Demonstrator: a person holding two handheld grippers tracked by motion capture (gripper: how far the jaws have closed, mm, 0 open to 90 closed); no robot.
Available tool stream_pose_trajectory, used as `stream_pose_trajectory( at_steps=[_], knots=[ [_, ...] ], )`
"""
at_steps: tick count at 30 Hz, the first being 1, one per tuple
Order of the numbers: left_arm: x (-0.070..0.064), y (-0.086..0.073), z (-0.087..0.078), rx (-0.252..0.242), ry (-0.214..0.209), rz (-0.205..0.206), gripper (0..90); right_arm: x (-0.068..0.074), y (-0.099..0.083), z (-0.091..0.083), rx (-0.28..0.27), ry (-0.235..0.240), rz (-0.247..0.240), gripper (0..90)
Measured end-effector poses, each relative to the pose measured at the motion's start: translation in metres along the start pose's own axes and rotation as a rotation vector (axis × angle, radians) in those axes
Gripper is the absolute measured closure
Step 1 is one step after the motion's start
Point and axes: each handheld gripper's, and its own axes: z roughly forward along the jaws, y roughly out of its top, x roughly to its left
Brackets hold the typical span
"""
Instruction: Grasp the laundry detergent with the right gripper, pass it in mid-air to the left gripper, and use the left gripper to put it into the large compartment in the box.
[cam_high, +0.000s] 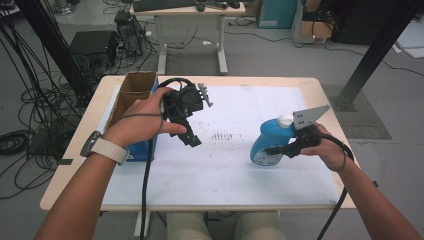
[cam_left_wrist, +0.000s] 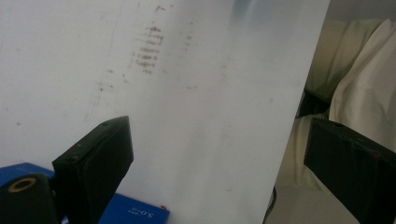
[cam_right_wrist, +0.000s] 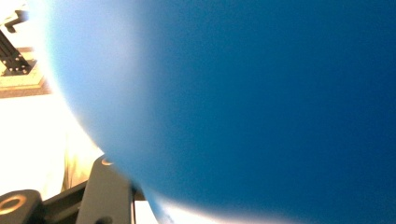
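A blue bottle (cam_high: 267, 142) with a white cap (cam_high: 285, 120) leans on the white mat (cam_high: 225, 172) at the right. My right gripper (cam_high: 279, 149) is shut on its lower body from the right. In the right gripper view the bottle (cam_right_wrist: 243, 102) sits blurred right against the camera, with one black finger (cam_right_wrist: 108, 189) at its lower left edge. My left gripper (cam_high: 192, 139) hovers above the mat left of centre, pointing down. Its jaws stand wide apart, and the left gripper (cam_left_wrist: 219, 135) has only bare mat (cam_left_wrist: 196, 93) between them.
An open cardboard box (cam_high: 135, 87) stands at the table's far left, with a blue box (cam_high: 144, 150) (cam_left_wrist: 135, 212) under my left wrist. Faint reddish marks (cam_high: 225, 135) stain the mat's centre. Beyond the table are a desk (cam_high: 190, 9), floor cables and a black frame post (cam_high: 375, 50).
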Motion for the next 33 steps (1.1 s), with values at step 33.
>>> stream_pose_trajectory(
  at_steps=[33],
  knots=[
    [-0.013,0.064,-0.033,-0.030,0.003,0.162,8.3,0.014,0.064,0.016,0.045,0.097,-0.091,43.4]
  ],
)
